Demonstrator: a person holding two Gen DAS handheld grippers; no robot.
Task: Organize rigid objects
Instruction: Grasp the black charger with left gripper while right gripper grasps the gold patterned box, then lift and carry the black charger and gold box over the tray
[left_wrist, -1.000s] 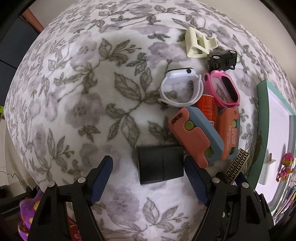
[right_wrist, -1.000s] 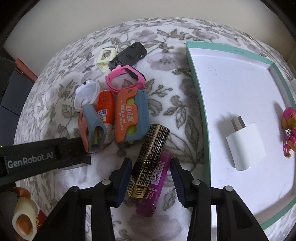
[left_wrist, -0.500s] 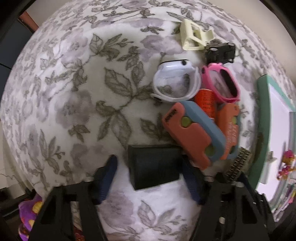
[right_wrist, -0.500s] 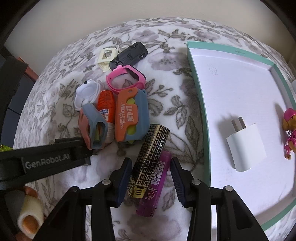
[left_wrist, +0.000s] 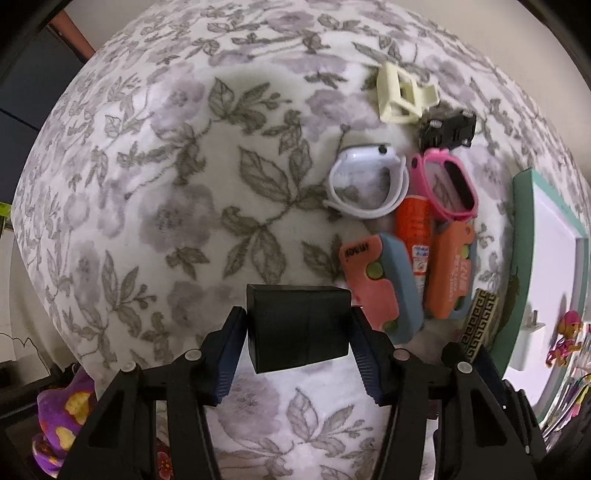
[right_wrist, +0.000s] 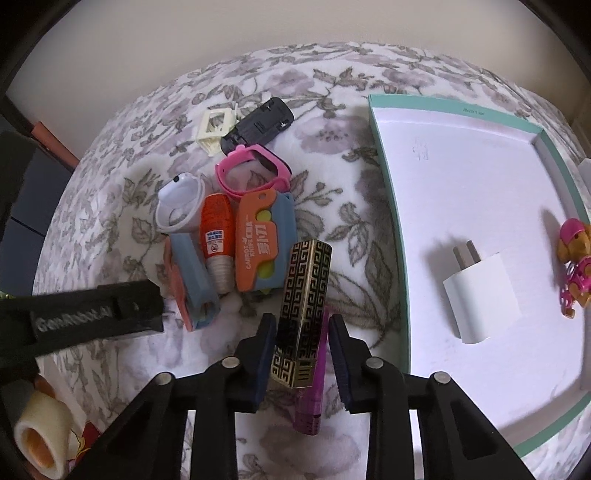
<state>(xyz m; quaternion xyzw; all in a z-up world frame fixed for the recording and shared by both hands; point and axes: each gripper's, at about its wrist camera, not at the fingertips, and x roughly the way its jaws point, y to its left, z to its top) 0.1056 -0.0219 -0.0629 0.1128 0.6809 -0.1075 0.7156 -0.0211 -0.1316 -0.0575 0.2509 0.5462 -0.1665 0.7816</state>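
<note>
My left gripper (left_wrist: 297, 317) is shut on a black box (left_wrist: 299, 328) and holds it just above the flowered cloth (left_wrist: 166, 184). My right gripper (right_wrist: 301, 321) points down over a gold-and-black patterned box (right_wrist: 304, 295) and a purple lighter (right_wrist: 312, 402) lying beside it. Its jaws are closing with both between them. The left pad touches the patterned box; a thin gap shows at the right pad. A teal tray (right_wrist: 388, 206) to the right holds a white charger (right_wrist: 484, 291) and a pink toy figure (right_wrist: 574, 266).
Beyond the grippers lie two orange-blue carrot knives (right_wrist: 264, 243), an orange tube (right_wrist: 218, 236), a white watch (right_wrist: 179, 203), a pink watch (right_wrist: 255, 170), a black clip (right_wrist: 258, 125) and a cream frame (right_wrist: 214, 127). My left gripper's body (right_wrist: 96, 321) reaches in at the left.
The left jaws closed on the black box and raised it off the cloth. The right jaws narrowed around the patterned box, which swung slightly more upright in the view.
</note>
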